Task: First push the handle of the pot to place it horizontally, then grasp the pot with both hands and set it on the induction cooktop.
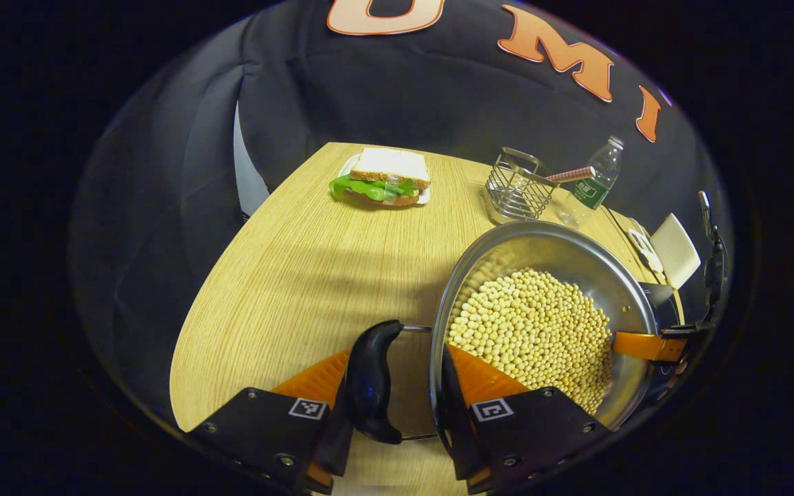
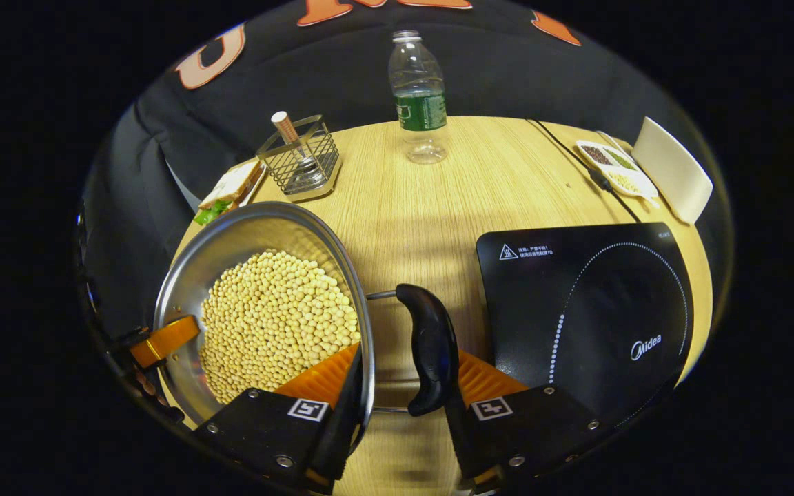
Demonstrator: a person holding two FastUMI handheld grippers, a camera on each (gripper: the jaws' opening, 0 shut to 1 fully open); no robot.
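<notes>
Each tool straddles a black side handle and the rim of the soybean-filled pot, left tool and right tool steadying opposite sides. The pot sits just beside the induction cooktop.

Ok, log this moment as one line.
pot: on table, off induction cooktop | left gripper: straddling handle | right gripper: straddling opposite handle
</notes>
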